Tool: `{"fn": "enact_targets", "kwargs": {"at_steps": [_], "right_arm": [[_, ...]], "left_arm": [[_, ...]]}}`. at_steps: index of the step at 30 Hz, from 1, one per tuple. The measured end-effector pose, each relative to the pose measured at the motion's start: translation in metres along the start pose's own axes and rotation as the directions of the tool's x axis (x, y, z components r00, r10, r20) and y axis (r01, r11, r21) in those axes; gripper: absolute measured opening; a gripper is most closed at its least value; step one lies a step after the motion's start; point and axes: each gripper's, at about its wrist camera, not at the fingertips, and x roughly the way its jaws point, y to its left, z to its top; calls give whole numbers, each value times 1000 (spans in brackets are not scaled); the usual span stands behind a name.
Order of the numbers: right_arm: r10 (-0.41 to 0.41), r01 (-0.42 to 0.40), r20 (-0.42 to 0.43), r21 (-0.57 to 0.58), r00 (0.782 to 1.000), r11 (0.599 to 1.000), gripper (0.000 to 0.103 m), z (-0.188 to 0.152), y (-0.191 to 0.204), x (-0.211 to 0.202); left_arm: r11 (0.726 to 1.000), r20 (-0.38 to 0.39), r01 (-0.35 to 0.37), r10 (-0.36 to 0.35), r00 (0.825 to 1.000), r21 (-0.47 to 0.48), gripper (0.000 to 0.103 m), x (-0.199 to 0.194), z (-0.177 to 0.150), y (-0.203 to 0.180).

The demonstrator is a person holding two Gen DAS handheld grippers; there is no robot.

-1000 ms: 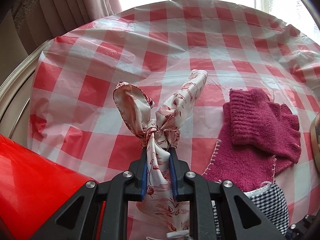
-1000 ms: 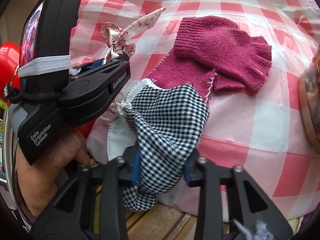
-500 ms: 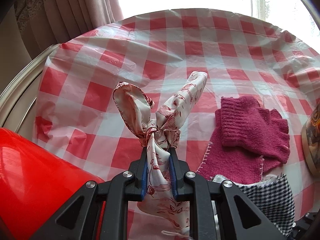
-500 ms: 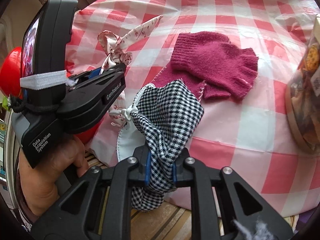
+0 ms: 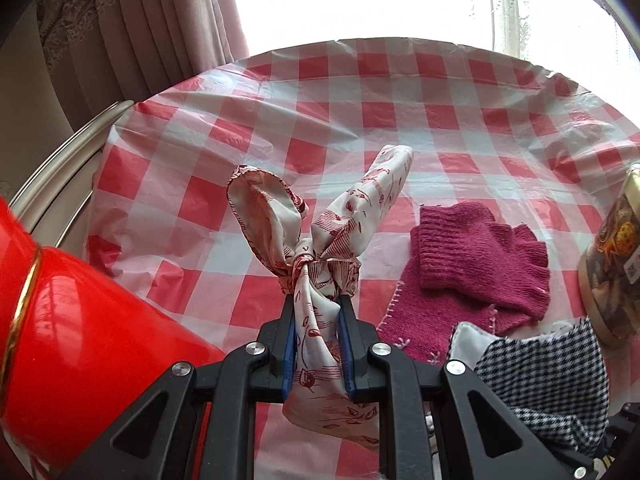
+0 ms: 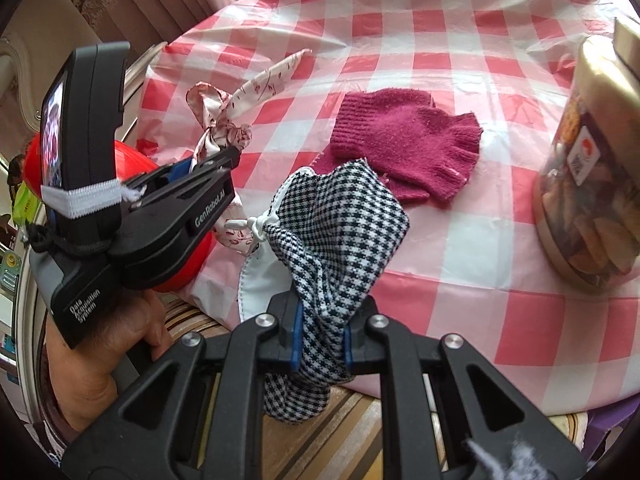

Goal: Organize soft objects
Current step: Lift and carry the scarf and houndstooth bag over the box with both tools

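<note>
My left gripper [image 5: 317, 320] is shut on a knotted cream scarf with red print [image 5: 320, 232], held above the near edge of the red-checked table [image 5: 360, 120]; the scarf also shows in the right wrist view [image 6: 228, 120]. My right gripper [image 6: 319, 330] is shut on a black-and-white houndstooth cloth with white lining [image 6: 340, 224], lifted at the table's near edge; it also shows in the left wrist view [image 5: 548, 376]. A magenta knitted glove [image 5: 480, 256] lies on a magenta cloth [image 5: 424, 316] on the table, ahead of both grippers [image 6: 408, 140].
A red round object [image 5: 80, 344] sits at the near left beside the left gripper. A clear jar of snacks [image 6: 592, 168] stands on the table's right side. Curtains [image 5: 140, 28] and a window lie beyond the table. A striped seat [image 6: 360, 404] shows below the table edge.
The right gripper closed on the houndstooth cloth and lifted it back from the table. Both grippers rose and drew back; the glove pile looks farther away.
</note>
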Motion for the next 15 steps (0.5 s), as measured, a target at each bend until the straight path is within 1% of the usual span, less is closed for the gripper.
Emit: {"fn": "enact_targets", "kwargs": {"at_steps": [7, 15], "right_arm": [[6, -6, 37, 1, 999, 1000, 18, -5, 1, -30], [3, -3, 68, 4, 998, 1000, 18, -14, 4, -55]], "left_arm": [[1000, 13, 19, -18, 1000, -11, 19, -18, -8, -2], [999, 31, 41, -41, 999, -14, 19, -39, -17, -4]]}}
